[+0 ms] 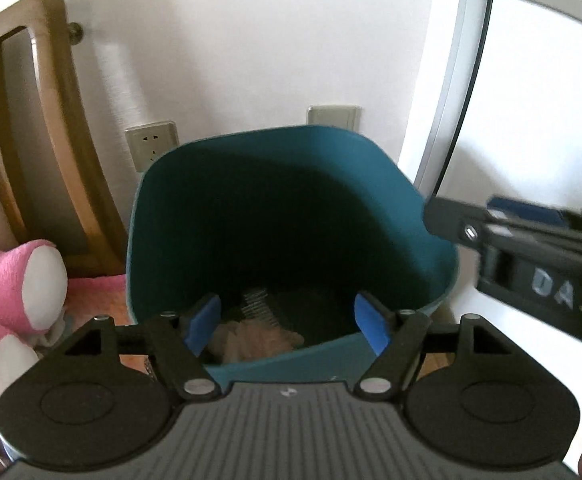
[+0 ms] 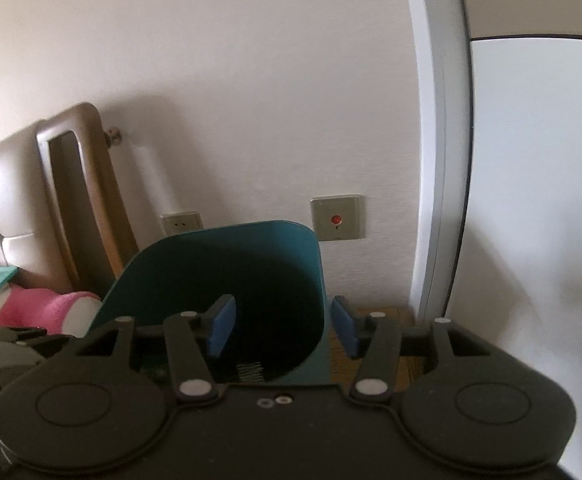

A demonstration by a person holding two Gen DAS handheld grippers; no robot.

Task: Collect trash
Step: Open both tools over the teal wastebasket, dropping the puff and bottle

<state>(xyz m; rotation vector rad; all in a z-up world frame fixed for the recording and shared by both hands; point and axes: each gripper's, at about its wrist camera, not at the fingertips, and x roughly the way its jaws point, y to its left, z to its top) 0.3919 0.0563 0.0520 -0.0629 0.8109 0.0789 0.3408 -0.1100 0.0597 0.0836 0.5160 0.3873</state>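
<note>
Looking straight down into the teal trash bin [image 1: 291,200] from the left wrist view, you can see it's a squarish plastic tub with rounded corners and a dark, shadowed inside. It sits on a wooden floor right against the white wall [image 1: 231,40], between a wooden headboard frame [image 1: 51,140] and a grey door frame [image 1: 451,100]. At the bottom there's some crumpled pale trash [image 1: 251,340] plus what looks like a small metal spring [image 1: 255,302], though it's too dim to be sure.

The left gripper [image 1: 287,322] hangs over the near rim with its blue pads spread wide apart and nothing between them, so it's released. The right gripper [image 2: 283,328] is spread open too, empty, and in its own view the bin's right wall sits in the gap between the pads without either one touching it. From the left view its black body pokes in from the right, marked "DAS", partly covering the bin's right rim.

Around it: a pink plush toy [image 1: 7,280] just left of the bin, two wall sockets [image 1: 153,144] behind it, and a wall plate with a red button [image 2: 337,218].
</note>
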